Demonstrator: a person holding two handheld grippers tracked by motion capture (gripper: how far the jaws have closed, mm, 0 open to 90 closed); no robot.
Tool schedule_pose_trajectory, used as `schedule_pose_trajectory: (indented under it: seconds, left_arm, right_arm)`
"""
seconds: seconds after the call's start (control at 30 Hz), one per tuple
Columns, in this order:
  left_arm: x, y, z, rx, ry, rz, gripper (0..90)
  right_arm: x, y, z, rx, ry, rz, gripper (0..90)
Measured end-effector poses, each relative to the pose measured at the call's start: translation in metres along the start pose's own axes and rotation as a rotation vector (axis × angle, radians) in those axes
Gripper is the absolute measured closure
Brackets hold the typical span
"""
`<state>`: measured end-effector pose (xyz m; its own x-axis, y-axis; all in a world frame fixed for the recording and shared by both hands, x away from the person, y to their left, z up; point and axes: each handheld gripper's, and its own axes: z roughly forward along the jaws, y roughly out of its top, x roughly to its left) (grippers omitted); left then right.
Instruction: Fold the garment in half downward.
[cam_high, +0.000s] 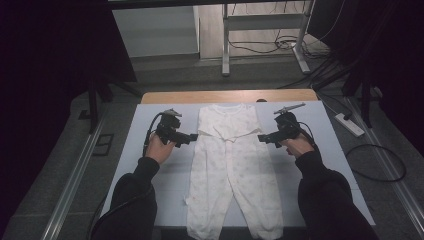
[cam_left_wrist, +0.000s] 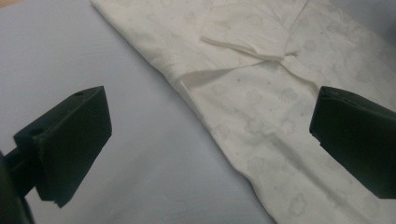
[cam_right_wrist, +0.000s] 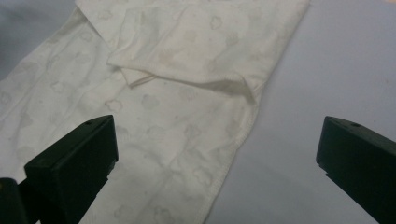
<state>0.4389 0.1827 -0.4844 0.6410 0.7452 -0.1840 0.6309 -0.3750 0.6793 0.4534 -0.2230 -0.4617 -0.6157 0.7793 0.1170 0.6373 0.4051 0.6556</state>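
A cream baby romper (cam_high: 230, 160) with a faint cloud print lies flat down the middle of the pale table cover (cam_high: 320, 120), legs toward me, both sleeves folded in across the chest. My left gripper (cam_high: 193, 136) hovers at its left edge near the waist, jaws wide open and holding nothing. My right gripper (cam_high: 261, 137) mirrors it at the right edge, also open and unloaded. In the left gripper view the romper's side hem (cam_left_wrist: 196, 100) and folded sleeve (cam_left_wrist: 247, 35) lie ahead. In the right gripper view the folded sleeve (cam_right_wrist: 187, 51) and side hem (cam_right_wrist: 233, 140) sit between the jaws.
The wooden table edge (cam_high: 225, 96) runs along the far side. A power strip (cam_high: 350, 125) and cables (cam_high: 375, 165) lie on the floor to the right. A metal frame's legs (cam_high: 226, 55) stand beyond the table. Bare cover lies on both sides of the romper.
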Motion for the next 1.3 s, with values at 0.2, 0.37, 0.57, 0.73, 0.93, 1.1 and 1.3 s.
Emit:
schedule_pose_trajectory:
  seconds: [0.2,0.37,0.57,0.73,0.93,1.1,1.3]
  left_arm:
    - [0.005,0.006,0.006,0.007,0.001,-0.007,0.0]
    - [0.010,0.010,0.011,0.010,0.004,-0.019,0.0]
    - [0.016,0.013,0.017,0.013,-0.001,-0.039,0.0]
    - [0.021,0.017,0.024,0.032,0.012,-0.035,0.0]
    - [0.027,0.024,0.031,0.052,0.041,-0.025,0.0]
    - [0.031,0.030,0.038,0.062,0.065,-0.023,0.0]
    - [0.035,0.034,0.050,0.055,0.082,-0.015,0.0]
  right_arm:
    - [-0.001,0.008,0.008,0.010,0.003,0.008,0.0]
    - [-0.003,0.013,0.017,0.015,0.008,-0.006,0.0]
    - [-0.009,0.018,0.029,0.048,-0.003,-0.006,0.0]
    - [-0.012,0.023,0.038,0.065,-0.012,-0.008,0.0]
    - [-0.014,0.031,0.047,0.076,-0.014,0.002,0.0]
    - [-0.019,0.037,0.053,0.084,-0.026,0.016,0.0]
    - [-0.029,0.043,0.060,0.104,-0.052,0.027,0.0]
